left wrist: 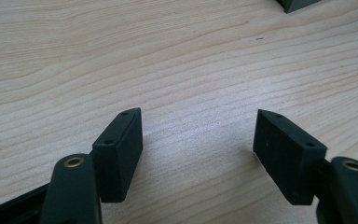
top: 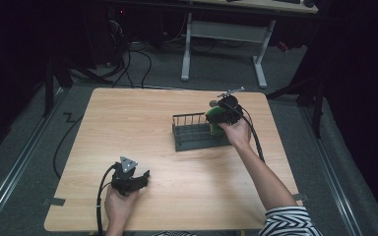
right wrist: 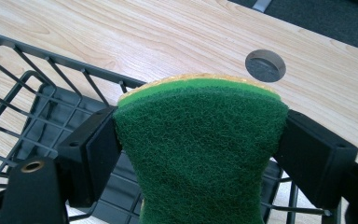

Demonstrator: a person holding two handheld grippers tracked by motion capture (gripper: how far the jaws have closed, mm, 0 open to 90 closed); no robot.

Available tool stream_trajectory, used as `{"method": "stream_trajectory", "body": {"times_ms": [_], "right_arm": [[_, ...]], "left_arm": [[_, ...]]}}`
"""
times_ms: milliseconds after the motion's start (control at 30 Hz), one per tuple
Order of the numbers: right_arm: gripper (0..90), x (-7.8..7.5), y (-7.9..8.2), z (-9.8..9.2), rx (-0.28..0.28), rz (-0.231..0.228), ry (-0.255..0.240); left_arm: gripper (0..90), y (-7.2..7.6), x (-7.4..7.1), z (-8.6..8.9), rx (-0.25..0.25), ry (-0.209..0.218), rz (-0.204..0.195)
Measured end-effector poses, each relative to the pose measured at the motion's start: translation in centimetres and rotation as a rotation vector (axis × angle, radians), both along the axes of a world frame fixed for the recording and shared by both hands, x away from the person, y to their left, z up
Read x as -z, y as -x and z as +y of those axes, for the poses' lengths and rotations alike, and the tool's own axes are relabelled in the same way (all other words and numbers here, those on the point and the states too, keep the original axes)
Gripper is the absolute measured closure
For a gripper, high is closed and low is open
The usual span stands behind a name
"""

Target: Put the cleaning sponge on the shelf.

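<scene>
We take the dark wire rack [top: 197, 132] as our reference; it stands on the wooden table [top: 128, 123], toward the far right part of the top.

Right gripper [top: 225, 112]: held by the person's right hand [top: 237, 132] at the rack's right end, above it. Its jaws are clamped on a green scouring sponge [top: 215, 119], one pad on each side edge. In the right gripper view the sponge [right wrist: 200, 154] is pinched in at the waist between the pads and flares wider above them; a thin yellow layer shows along its top edge behind the green face. The right gripper [right wrist: 196, 144] holds it over the rack [right wrist: 37, 93], whose wire wall and slotted base lie below and behind. We cannot tell whether the sponge's lower end touches the rack's floor. A round hole [right wrist: 265, 65] in the tabletop lies beyond the rack in that view.

Left gripper [top: 140, 180]: held by the left hand [top: 118, 206] near the table's front edge, well apart from the rack, on the near-left side of it. In the left gripper view the left gripper [left wrist: 198, 135] has its jaws spread wide with nothing between them, low over bare wood [left wrist: 168, 56]. A corner of the rack [left wrist: 298, 4] appears at the top edge of that view.

A striped sleeve [top: 290, 223] covers the right upper arm.
</scene>
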State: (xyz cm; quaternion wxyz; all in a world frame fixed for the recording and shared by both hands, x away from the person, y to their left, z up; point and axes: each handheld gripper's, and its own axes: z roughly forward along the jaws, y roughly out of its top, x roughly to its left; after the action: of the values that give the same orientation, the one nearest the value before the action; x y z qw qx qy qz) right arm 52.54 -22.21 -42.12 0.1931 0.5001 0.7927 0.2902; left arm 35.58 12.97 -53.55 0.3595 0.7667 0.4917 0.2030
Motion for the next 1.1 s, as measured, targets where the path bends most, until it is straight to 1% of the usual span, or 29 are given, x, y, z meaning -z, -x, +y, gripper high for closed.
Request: {"method": "stream_trajectory", "body": {"times_ms": [333,433,533,600,667,733,900,1100], "right_arm": [[17.9,0.2,0.2,0.0,-0.012,0.002,-0.002],[17.3,0.3,0.2,0.1,-0.029,-0.005,0.0],[15.9,0.4,0.2,0.1,-0.042,-0.002,-0.014],[14.2,0.6,0.2,0.1,-0.059,0.024,-0.036],[14.1,0.7,0.2,0.1,-0.064,0.021,-0.034],[14.1,1.0,0.3,0.2,-0.068,0.031,-0.045],[14.4,1.2,0.4,0.1,-0.073,0.032,-0.057],[15.4,0.9,0.9,-0.4,-0.088,0.008,-0.082]], "left_arm": [[33.4,0.0,0.0,0.0,0.0,0.001,0.0],[33.4,0.0,0.0,0.0,0.0,0.001,0.0],[33.4,0.0,0.0,0.0,0.0,0.001,0.001],[33.4,0.0,0.0,0.0,0.0,0.0,0.0],[33.4,0.0,0.0,0.0,0.0,0.0,0.0],[33.4,0.0,0.0,0.0,0.0,0.0,0.0],[33.4,0.0,0.0,0.0,-0.001,0.0,-0.001],[33.4,0.0,0.0,0.0,-0.001,-0.002,-0.002]]}}
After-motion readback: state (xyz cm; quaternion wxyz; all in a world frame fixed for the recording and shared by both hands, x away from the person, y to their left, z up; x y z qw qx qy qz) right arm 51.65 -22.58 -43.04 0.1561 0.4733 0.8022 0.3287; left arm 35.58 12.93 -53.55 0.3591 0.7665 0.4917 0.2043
